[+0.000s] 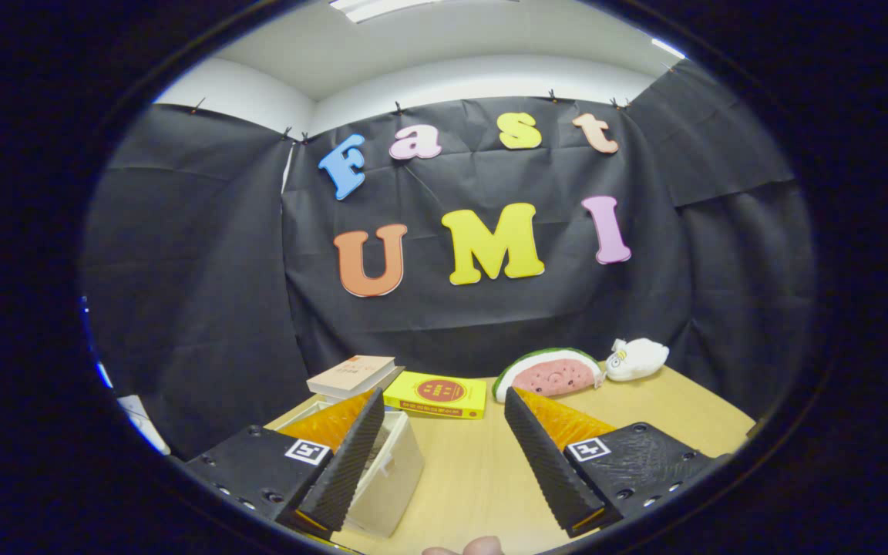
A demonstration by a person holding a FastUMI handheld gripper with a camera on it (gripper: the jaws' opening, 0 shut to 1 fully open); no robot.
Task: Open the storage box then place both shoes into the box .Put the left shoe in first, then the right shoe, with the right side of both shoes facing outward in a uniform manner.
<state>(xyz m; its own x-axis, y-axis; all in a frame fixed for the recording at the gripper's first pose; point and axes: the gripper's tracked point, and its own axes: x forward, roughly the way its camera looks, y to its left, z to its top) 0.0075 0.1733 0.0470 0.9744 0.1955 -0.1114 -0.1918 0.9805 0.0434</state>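
My gripper [444,408] is open, held above the wooden table [475,478] with nothing between its fingers. A translucent white storage box [394,470] sits on the table just under and behind the left finger [351,455], which hides much of it. I cannot tell whether its lid is on. The right finger [544,455] hangs over bare table. A fingertip of the person [475,546] shows between the fingers' bases.
Beyond the fingers, near the black cloth wall, lie a tan book [351,375], a yellow box [436,395], a watermelon-slice plush [550,374] and a white plush toy [637,358]. The table's left edge runs close by the storage box.
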